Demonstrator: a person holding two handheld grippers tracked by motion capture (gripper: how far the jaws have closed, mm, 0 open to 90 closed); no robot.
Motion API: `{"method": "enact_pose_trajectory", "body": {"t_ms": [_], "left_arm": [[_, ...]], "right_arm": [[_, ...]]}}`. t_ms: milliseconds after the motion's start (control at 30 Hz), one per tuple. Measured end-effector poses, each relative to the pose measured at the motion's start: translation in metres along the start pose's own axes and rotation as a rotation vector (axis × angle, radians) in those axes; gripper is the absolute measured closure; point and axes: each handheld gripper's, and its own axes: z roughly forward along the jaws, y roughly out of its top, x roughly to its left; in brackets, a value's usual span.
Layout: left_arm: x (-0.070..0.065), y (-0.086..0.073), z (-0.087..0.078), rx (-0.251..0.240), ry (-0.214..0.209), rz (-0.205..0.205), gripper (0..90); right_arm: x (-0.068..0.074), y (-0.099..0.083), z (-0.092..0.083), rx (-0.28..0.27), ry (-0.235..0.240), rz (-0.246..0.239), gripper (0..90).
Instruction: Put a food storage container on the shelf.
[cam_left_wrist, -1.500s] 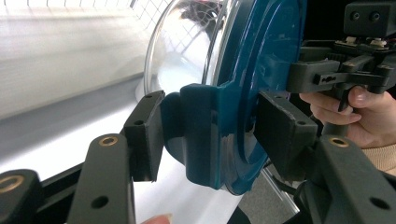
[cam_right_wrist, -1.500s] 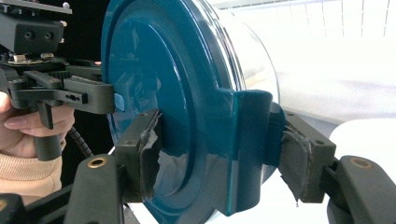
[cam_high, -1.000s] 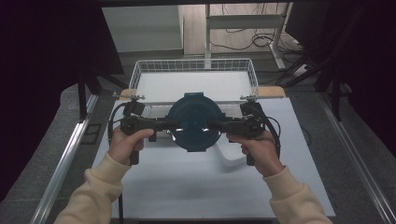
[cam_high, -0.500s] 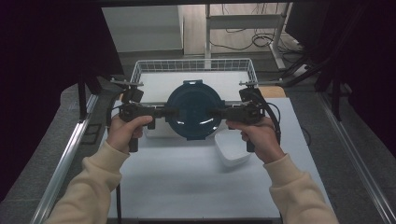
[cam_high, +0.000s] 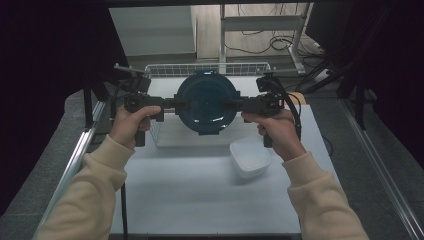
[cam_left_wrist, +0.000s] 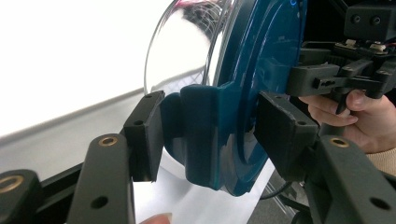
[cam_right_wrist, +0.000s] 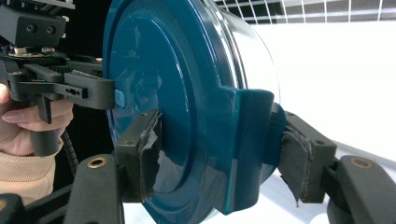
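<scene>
While we hold it at both ends, the scene reads like this:

Thing in hand: a round glass container with a teal lid (cam_high: 207, 102), tipped up on edge so the lid faces us in the high view, held in the air over the far half of the worktop (cam_high: 200, 200).

Left gripper (cam_high: 172, 103): its fingers (cam_left_wrist: 144, 135) stand partly open and are clamped on the lid's left latch tab, 1 pad on each face.

Right gripper (cam_high: 231, 105): its fingers (cam_right_wrist: 140, 154) are likewise part-way closed and pinch the opposite latch tab, worn pads pressing both sides.

Key relation: the container lies straight between the 2 grippers, the line from tab to tab running level and left to right, parallel to the worktop's far edge; neither hand is nearer, each holds 1 end.

Wire basket (cam_high: 165, 135): it stands at the far edge, directly under and behind the lifted container; we see nothing lying in the bare part of it.

White bowl (cam_high: 250, 157): it sits on the worktop just below the right hand (cam_high: 277, 132), toward the right edge, and looks empty.

Container contents: through the clear wall in both gripper views we make out nothing inside.

Judgement: any set-down into the basket will need both hands lowering evenly.
</scene>
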Motion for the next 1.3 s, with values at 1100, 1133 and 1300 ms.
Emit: {"method": "enact_pose_trajectory", "body": {"t_ms": [1100, 1133, 1300], "left_arm": [[0.047, 0.056, 0.021, 0.035, -0.018, -0.054, 44.4], [0.047, 0.056, 0.021, 0.035, -0.018, -0.054, 44.4], [0.055, 0.062, 0.027, 0.039, -0.025, -0.076, 44.4]], "right_arm": [[-0.042, 0.051, 0.030, 0.036, 0.021, 0.069, 37.6], [-0.042, 0.051, 0.030, 0.036, 0.021, 0.069, 37.6], [-0.048, 0.055, 0.034, 0.030, 0.012, 0.091, 37.7]]}}
